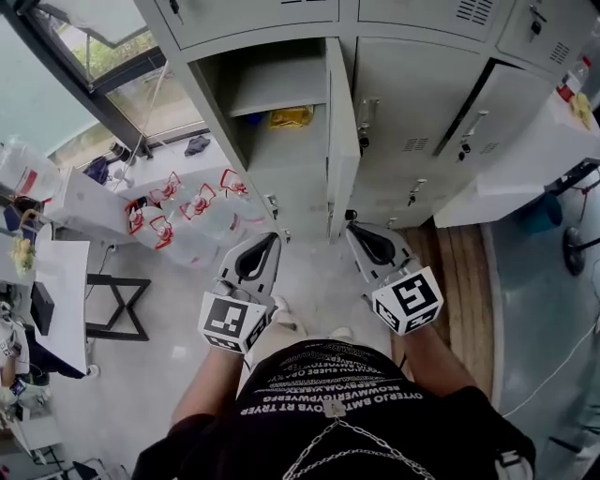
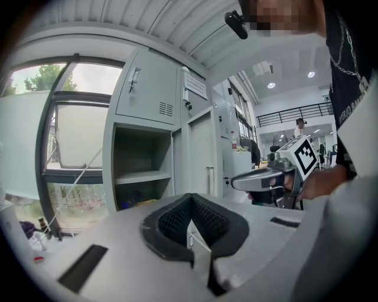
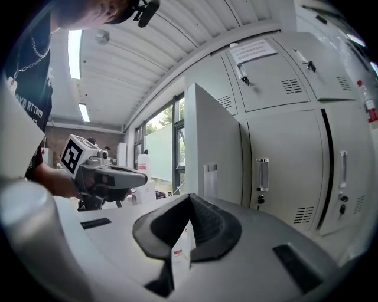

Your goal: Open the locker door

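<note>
Nearest me, my left gripper (image 1: 270, 239) and right gripper (image 1: 356, 230) hang side by side, each with its jaws pressed together on nothing. Just beyond them the locker door (image 1: 343, 141) stands swung open, edge-on to me. Farther in, below the shelf (image 1: 277, 94), lies something yellow (image 1: 291, 117) that I can't identify. The upper lockers (image 1: 253, 14) are cut off.

Black lettered shirt (image 1: 349, 398), silver chain (image 1: 330, 448)

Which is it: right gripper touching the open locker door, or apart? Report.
Apart. In the left gripper view, the right gripper stops short of the locker door, background showing between them.
</note>
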Demonstrator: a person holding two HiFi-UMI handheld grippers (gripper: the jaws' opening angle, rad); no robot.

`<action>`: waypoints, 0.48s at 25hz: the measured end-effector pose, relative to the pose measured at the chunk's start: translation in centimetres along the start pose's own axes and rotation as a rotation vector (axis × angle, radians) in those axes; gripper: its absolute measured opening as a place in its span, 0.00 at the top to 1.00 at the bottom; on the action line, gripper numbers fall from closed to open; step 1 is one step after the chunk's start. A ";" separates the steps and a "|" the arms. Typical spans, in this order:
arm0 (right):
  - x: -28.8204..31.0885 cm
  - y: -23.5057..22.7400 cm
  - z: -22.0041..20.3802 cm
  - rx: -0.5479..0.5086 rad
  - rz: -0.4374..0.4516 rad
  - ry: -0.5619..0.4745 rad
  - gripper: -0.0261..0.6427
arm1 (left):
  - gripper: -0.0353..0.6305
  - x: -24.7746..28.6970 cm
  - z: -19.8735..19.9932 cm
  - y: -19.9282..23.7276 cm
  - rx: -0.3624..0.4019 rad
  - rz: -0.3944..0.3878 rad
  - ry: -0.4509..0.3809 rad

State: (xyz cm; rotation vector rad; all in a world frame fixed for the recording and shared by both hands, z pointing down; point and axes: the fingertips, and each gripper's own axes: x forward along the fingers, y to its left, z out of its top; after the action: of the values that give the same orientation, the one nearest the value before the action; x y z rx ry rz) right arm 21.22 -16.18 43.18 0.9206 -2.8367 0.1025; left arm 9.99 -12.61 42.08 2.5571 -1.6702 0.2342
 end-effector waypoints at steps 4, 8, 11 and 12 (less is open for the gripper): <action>-0.1 1.0 0.2 -0.013 0.008 -0.014 0.97 | 0.95 -1.2 0.6 -0.5 0.001 0.016 0.014; 0.0 0.6 0.0 0.002 -0.020 -0.016 0.97 | 0.95 -0.7 0.8 -1.1 0.028 -0.020 0.012; 0.3 0.3 0.4 -0.006 -0.028 -0.014 0.97 | 0.95 0.0 1.7 -1.1 0.049 -0.033 -0.007; 0.3 0.2 0.6 -0.011 -0.030 -0.015 0.97 | 0.95 0.3 2.1 -1.1 0.053 -0.037 -0.015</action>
State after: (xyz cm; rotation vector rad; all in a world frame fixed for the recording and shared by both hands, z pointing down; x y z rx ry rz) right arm 20.74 -16.27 42.66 0.9650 -2.8331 0.0773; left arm 11.30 -12.75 40.09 2.6319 -1.6419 0.2611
